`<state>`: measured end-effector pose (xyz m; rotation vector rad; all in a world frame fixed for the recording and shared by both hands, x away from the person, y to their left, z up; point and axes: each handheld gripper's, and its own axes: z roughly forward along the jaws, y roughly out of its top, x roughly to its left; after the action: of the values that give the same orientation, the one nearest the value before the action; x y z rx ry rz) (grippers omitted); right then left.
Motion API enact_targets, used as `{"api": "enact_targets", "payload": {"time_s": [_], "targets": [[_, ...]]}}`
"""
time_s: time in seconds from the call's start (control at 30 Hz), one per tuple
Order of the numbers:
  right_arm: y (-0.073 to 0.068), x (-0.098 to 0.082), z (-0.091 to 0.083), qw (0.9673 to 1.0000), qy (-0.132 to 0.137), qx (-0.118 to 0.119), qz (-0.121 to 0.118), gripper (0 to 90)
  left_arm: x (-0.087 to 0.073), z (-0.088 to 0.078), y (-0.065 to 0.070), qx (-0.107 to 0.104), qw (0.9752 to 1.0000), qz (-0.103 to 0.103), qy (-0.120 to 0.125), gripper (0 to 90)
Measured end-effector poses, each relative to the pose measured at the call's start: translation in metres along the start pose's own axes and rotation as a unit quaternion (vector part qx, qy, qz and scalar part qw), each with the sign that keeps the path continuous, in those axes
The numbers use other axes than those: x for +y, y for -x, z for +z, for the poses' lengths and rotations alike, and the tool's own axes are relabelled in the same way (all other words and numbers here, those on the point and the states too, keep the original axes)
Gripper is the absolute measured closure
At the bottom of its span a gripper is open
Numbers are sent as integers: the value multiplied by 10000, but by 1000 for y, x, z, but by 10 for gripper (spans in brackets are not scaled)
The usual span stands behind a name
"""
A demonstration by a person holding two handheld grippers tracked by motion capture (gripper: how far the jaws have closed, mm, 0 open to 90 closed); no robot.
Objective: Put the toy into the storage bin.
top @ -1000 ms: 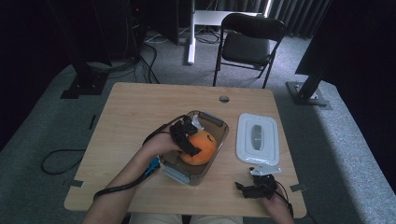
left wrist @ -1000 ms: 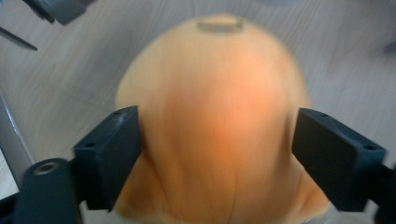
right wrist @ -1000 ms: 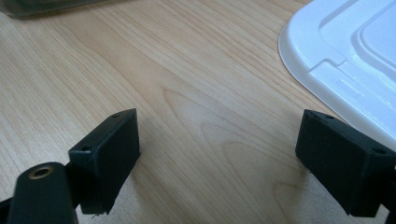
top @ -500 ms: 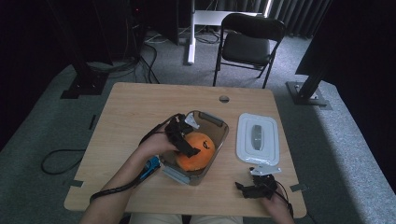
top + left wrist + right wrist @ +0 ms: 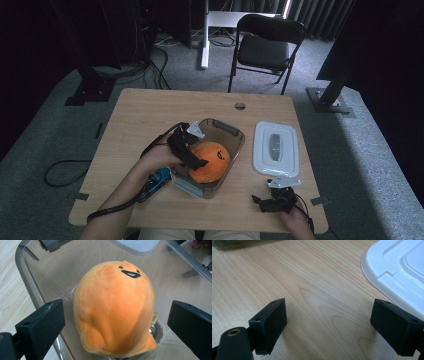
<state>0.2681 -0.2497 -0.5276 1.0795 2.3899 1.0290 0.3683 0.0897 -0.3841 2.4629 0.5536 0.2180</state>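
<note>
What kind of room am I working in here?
Probably a lab or recording studio, not a home: black curtains, metal stand bases on grey carpet, loose floor cables, and a folding chair.

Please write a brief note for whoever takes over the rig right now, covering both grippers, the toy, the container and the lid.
Left gripper: its jaws have just been opening and now stand wide, one either side of the orange plush toy, pads clear of it.
Right gripper: open, holding nothing, low over the table beside the white lid.
Things: the toy sits in the clear container; the lid lies flat on the table to its right.
Done: toy placed and released.
Left, probably: withdraw the left gripper, then fit the lid on the container.
</note>
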Motion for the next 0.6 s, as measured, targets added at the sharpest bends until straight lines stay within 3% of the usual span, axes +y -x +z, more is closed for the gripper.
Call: {"api": "enact_targets", "payload": {"time_s": [0.6], "targets": [[0, 0, 0, 10000, -1, -25, 33, 132, -31, -28, -5, 160, 9992, -291, 202, 20]]}}
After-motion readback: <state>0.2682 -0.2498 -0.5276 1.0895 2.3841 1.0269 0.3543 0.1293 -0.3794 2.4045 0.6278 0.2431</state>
